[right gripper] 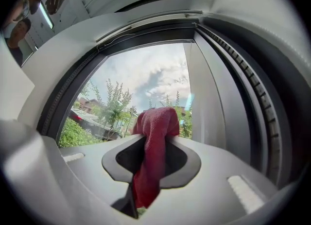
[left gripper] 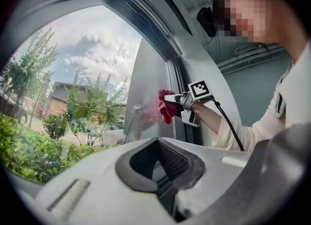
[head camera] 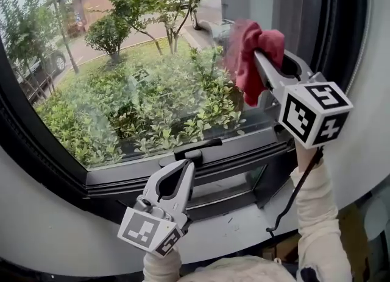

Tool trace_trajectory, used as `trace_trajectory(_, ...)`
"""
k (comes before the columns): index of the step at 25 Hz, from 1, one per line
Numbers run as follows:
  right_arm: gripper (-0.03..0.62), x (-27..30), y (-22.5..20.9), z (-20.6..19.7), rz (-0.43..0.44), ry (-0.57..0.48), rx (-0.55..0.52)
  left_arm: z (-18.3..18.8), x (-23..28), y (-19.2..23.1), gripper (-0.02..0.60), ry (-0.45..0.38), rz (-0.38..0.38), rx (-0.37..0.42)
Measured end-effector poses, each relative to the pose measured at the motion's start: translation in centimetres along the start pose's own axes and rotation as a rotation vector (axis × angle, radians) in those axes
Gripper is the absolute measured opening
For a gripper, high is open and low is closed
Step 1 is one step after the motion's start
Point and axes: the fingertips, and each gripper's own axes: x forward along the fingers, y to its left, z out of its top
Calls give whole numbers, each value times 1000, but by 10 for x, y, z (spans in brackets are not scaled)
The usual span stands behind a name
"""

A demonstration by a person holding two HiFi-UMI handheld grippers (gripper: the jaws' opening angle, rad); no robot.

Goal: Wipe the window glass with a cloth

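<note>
A dark red cloth [head camera: 251,55] is bunched against the right side of the window glass [head camera: 134,80], and my right gripper [head camera: 263,55] is shut on it. In the right gripper view the cloth [right gripper: 153,146] hangs down between the jaws, with glass [right gripper: 141,88] ahead. My left gripper [head camera: 187,166] is low, by the black window handle [head camera: 196,148] on the bottom frame, shut with nothing in it. In the left gripper view the cloth [left gripper: 165,106] and the right gripper [left gripper: 171,100] show against the pane's right edge.
The black window frame [head camera: 231,153] runs along the bottom and the right side [head camera: 341,25]. A grey sill [head camera: 237,229] lies below it. A black cable [head camera: 292,201] hangs from the right gripper along a pale sleeve [head camera: 320,226]. Shrubs, trees and parked cars lie outside.
</note>
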Motion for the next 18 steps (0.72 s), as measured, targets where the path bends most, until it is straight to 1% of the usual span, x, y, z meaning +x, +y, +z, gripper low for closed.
trace_trajectory(5, 103, -3, 5, -18, 22, -7, 2, -7, 8, -8, 0, 4, 6, 9)
trace_trajectory(10, 103, -12, 9, -48, 58, 8, 57, -7, 10, -14, 0, 19, 28, 25)
trace_trajectory(15, 103, -20, 17, -90, 88, 51, 108, -12, 12, -17, 0, 44, 48, 35)
trace_trajectory(18, 103, -22, 19, -103, 99, 62, 127, -13, 13, -19, 0, 52, 54, 38)
